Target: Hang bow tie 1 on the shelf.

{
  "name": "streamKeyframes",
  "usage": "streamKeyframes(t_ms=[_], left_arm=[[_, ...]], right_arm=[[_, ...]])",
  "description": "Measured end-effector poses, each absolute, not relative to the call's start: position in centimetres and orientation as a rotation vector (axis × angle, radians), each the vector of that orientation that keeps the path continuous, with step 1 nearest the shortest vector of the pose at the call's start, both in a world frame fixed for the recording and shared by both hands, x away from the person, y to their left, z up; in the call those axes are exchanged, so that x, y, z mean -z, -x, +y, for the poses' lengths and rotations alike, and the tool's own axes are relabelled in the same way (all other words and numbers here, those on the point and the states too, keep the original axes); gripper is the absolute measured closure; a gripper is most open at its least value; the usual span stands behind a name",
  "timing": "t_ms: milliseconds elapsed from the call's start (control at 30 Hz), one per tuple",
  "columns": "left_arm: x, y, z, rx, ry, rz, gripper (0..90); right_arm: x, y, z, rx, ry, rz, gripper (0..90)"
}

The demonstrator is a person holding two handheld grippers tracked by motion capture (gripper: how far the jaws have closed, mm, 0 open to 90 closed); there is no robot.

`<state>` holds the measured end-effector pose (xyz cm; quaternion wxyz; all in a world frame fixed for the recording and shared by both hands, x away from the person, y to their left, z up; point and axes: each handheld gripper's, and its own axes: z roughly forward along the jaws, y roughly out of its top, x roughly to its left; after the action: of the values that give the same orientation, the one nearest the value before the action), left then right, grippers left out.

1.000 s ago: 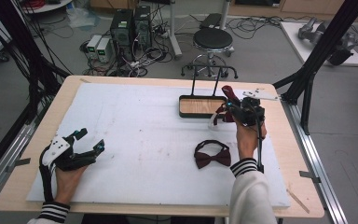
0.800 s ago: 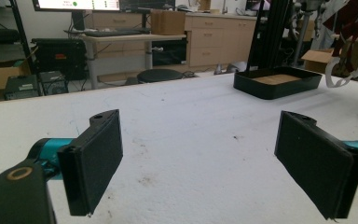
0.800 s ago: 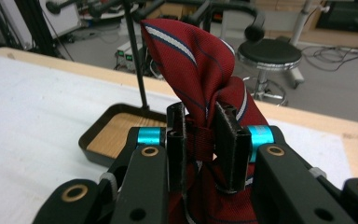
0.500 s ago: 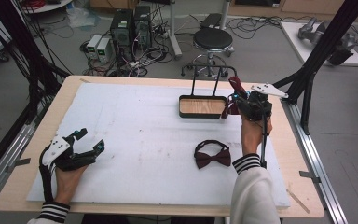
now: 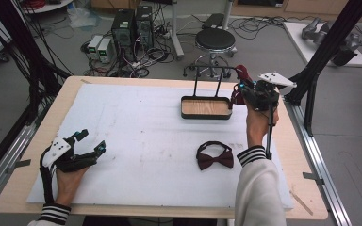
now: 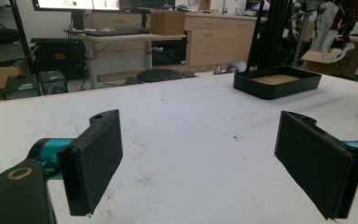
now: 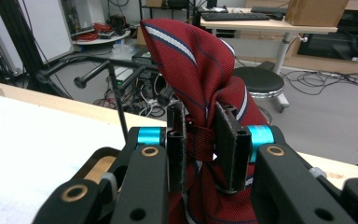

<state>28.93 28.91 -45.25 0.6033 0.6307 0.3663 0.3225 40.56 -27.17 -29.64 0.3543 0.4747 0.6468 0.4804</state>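
Striped tie [image 7: 200,70]: dark red with white and navy stripes, bunched and clamped at its middle between the two jaws of the right tongs [image 7: 204,144]. One fold stands up above the jaws, the rest hangs below them. In the high view the tie [image 5: 240,81] is held in the air just beside the right end of the tray [image 5: 205,114], near its tall wire handle.

Right tongs [image 5: 243,90]: clenched on the tie, jaws nearly together, pads pressing the cloth from both sides.

Left tongs [image 6: 200,163]: released, jaws wide apart with nothing between them, resting low over the white tabletop [image 5: 136,136] at its near left, well apart from the tie.

Bow tie [image 5: 215,157]: dark red, lying flat on the tabletop, just beside the right sleeve.
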Motion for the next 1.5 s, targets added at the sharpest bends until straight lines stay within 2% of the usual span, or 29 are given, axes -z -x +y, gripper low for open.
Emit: streamKeyframes(t_ms=[533,1500], left_arm=[[45.3,-28.9,28.9,-0.745,-1.46,0.849,15.5],[45.3,-28.9,28.9,-0.749,-1.463,0.847,15.4]], right_arm=[[28.2,-43.2,-27.3,-1.24,-1.23,1.657,75.4],[29.9,-46.4,-29.1,-1.218,-1.305,1.638,75.3]])
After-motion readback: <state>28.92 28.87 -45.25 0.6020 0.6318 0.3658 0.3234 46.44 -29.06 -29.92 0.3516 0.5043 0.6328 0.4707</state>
